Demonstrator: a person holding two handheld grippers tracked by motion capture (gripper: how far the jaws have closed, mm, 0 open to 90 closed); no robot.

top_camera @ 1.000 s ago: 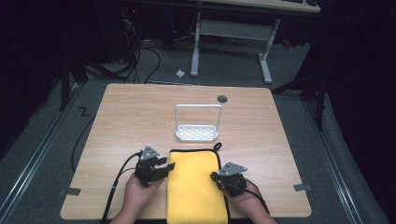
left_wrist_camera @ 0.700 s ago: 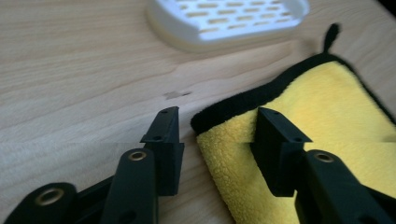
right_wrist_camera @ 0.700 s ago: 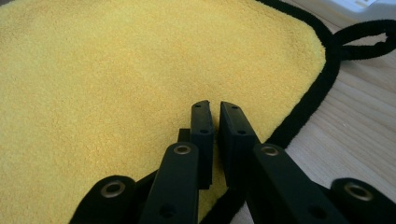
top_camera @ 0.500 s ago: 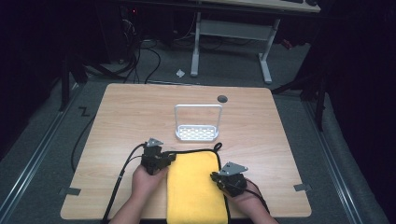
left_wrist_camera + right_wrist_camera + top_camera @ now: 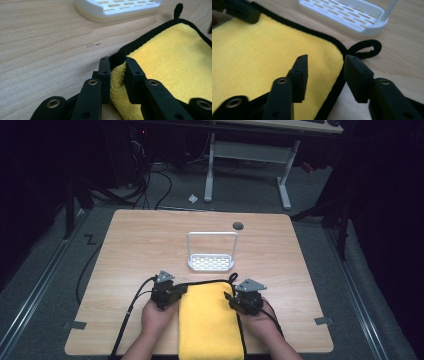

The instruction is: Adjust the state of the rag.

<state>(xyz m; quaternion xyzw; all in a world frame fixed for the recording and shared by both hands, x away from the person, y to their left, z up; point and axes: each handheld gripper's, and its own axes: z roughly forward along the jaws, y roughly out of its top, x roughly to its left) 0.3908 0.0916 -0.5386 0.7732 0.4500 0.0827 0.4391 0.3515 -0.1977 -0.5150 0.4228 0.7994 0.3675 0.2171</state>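
A yellow towel (image 5: 210, 320) with a black hem lies flat at the table's near edge, folded into a long strip. My left gripper (image 5: 176, 294) sits at the towel's far left corner; in the left gripper view its jaws pinch the raised black hem of the towel (image 5: 172, 57). My right gripper (image 5: 231, 299) rests at the far right corner. In the right gripper view its jaws stand apart over the towel's right edge (image 5: 262, 50), beside the black hanging loop (image 5: 367, 48).
A white slotted rack (image 5: 211, 262) with a tall wire handle stands just beyond the towel, mid-table. A dark round grommet (image 5: 238, 226) sits near the far edge. Black cables (image 5: 127, 315) trail from the grippers toward the near-left edge of the wooden table (image 5: 125, 250).
My left gripper has moved right and forward from beside the towel onto its far left corner and closed on the hem. The right gripper has stayed put.
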